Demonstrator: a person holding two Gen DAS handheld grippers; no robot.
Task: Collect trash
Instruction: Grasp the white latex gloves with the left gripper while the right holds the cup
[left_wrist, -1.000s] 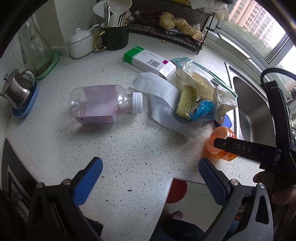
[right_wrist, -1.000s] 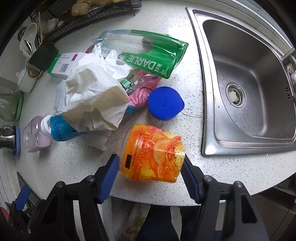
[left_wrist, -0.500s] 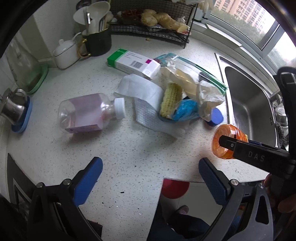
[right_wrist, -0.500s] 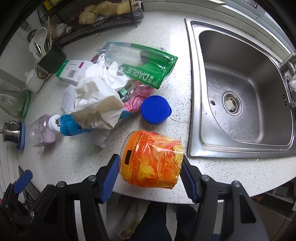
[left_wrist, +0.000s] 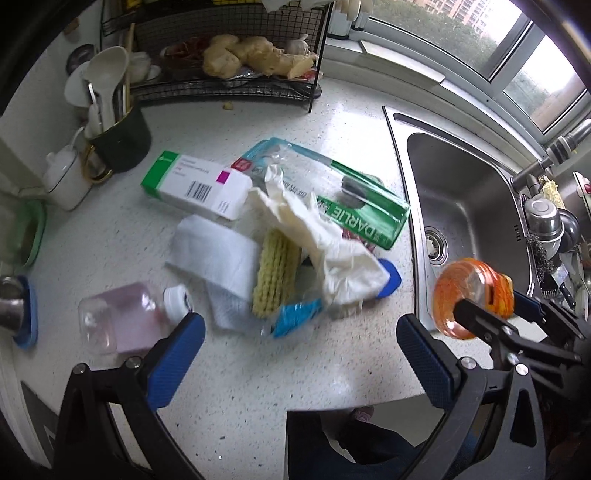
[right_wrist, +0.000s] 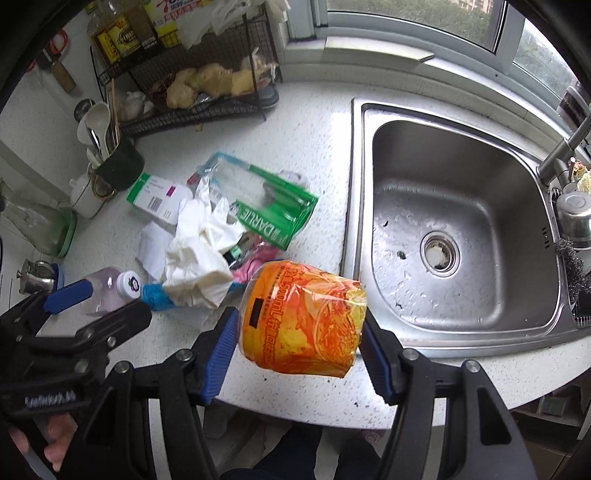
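Speckled counter (left_wrist: 332, 122) carries the litter heap beside the sink (right_wrist: 461, 229). Your right gripper (right_wrist: 299, 332) clamps the orange bottle (right_wrist: 303, 317) above the counter's front edge. Your left gripper (left_wrist: 295, 354) hangs empty, fingers (left_wrist: 177, 354) spread.

Trash pile (left_wrist: 295, 236) lies on countertop (left_wrist: 258, 369), left of sink (left_wrist: 472, 206).

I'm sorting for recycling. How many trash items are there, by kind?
Bottles and tubs: 2, pink bottle, orange tub
Lids: 1, blue lid
Boxes: 1, carton
Packets: 2, green packet, blue wrapper
Paper: 2, tissue, crumpled paper
Corn cobs: 1
Total: 9
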